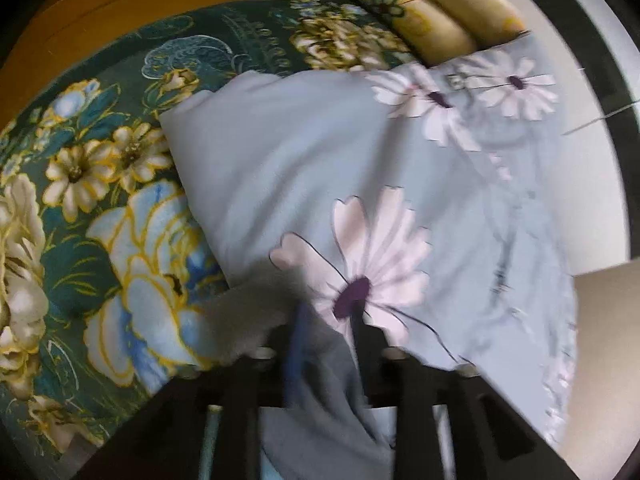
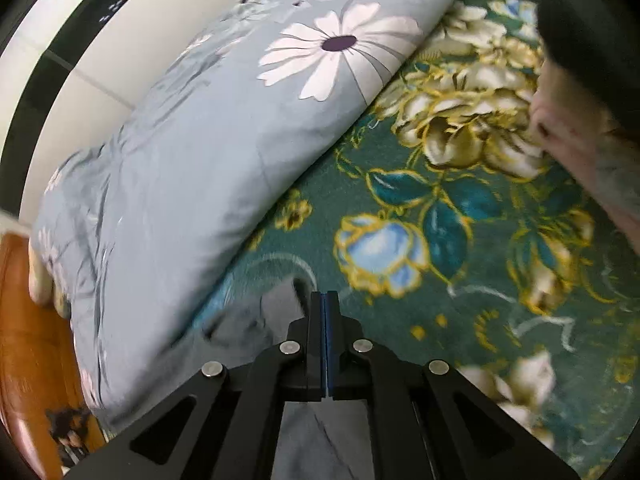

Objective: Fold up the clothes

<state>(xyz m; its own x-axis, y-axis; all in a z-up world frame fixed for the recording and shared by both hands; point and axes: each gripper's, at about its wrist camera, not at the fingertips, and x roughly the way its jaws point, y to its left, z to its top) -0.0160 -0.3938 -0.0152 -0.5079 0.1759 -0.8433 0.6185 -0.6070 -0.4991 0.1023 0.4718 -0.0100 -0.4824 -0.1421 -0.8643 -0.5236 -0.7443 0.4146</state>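
**Mia:** What is the left hand-held gripper (image 1: 328,340) doing?

**Ben:** It is pinching a grey cloth (image 1: 320,432). The cloth sits bunched between its two fingers and hangs down under them. The picture is blurry there, so I can't see which part of the cloth it is.

**Mia:** Where is the cloth?

**Ben:** At the near edge of the bed, over the green flower blanket (image 1: 80,272). It is just beside the big blue daisy quilt (image 1: 280,160).

**Mia:** And the right hand-held gripper (image 2: 325,304)?

**Ben:** Its fingers are pressed tight together. Grey cloth lies by its tips on the left and runs under it. I can't tell if a thin edge is caught in there.

**Mia:** Is the cloth hard to hold?

**Ben:** I think it is soft, light and floppy. It droops and wrinkles where it is held. It won't break, but it could slide out or sag in the middle.

**Mia:** So where is a good spot to grab it?

**Ben:** I'd say at an edge or a corner, one on each side. Then it can be pulled flat on the bed.

**Mia:** Is it folded?

**Ben:** It looks bunched, not flat or neat. More than that I can't tell.
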